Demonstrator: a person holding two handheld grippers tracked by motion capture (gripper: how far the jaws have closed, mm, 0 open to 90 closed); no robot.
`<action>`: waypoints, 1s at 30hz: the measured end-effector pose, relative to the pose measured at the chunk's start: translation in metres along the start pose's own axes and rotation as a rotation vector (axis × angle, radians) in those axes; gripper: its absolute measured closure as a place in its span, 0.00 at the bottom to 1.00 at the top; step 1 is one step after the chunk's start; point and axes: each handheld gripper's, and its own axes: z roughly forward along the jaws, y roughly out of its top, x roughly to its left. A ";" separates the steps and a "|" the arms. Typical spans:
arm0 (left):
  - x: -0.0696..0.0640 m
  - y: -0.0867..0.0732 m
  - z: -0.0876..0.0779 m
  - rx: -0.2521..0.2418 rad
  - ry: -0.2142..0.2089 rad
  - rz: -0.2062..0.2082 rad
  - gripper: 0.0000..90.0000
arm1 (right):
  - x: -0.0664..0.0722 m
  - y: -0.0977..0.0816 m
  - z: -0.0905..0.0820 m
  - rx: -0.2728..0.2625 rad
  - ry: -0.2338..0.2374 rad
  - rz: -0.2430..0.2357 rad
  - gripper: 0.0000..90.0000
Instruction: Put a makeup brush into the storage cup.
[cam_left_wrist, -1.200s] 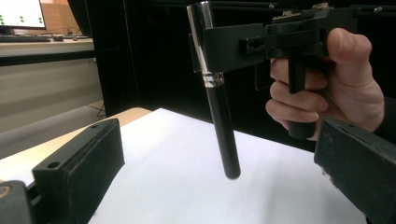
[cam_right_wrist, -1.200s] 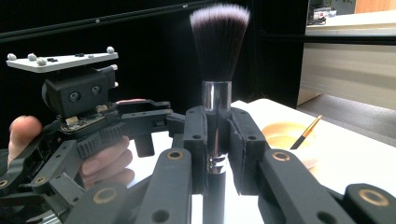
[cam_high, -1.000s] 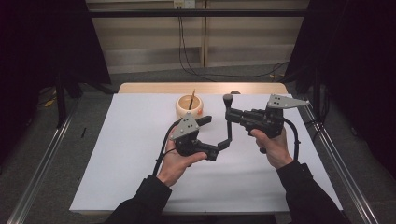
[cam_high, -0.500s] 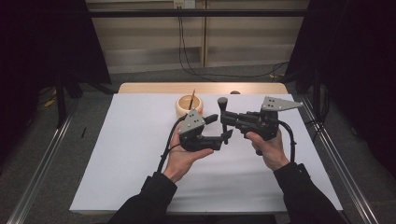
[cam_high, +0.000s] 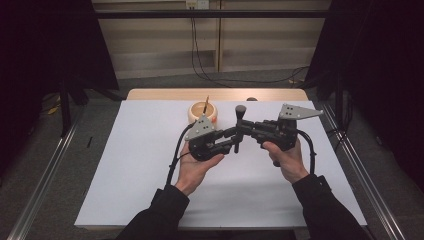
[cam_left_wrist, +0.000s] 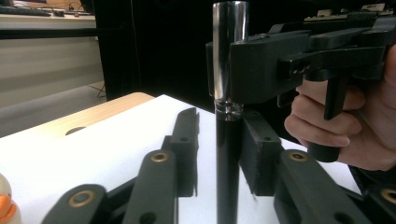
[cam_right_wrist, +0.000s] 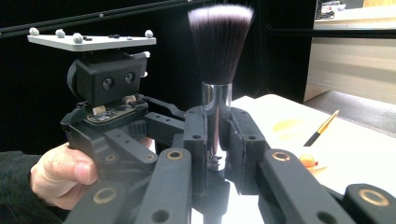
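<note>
A makeup brush (cam_high: 240, 116) with a dark bristle head, a chrome ferrule and a black handle stands upright above the white table sheet (cam_high: 140, 165). My right gripper (cam_high: 241, 129) comes in from the right and is shut on the ferrule (cam_right_wrist: 216, 116), pads pressing both sides under the bristles (cam_right_wrist: 219, 42). My left gripper (cam_high: 234, 143) sits lower, from the left, its jaws around the black handle (cam_left_wrist: 228, 163). They have just been closing. One pad lies against the handle; a slit of white still shows beside the other pad (cam_left_wrist: 187, 140).
A small wooden bowl (cam_high: 204, 114) with a thin stick-like brush (cam_high: 206, 103) leaning in it stands behind the grippers. A small pale and orange object (cam_left_wrist: 4, 200) lies near it. The wooden table edge (cam_high: 165, 94) runs along the back; metal rails flank the table.
The right gripper carried the brush leftward and down to the left gripper. The left gripper's jaws, wide apart a second ago, have drawn in around the brush handle.
</note>
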 end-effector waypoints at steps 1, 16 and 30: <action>0.000 0.000 0.000 -0.002 0.001 -0.001 0.78 | 0.000 0.000 0.000 0.000 -0.001 -0.002 0.87; 0.001 0.001 0.000 0.012 -0.034 0.004 0.88 | 0.001 -0.002 0.003 0.016 0.010 -0.004 0.87; 0.000 -0.001 0.001 0.010 -0.079 -0.011 0.88 | 0.003 0.001 0.001 0.002 0.009 -0.023 0.79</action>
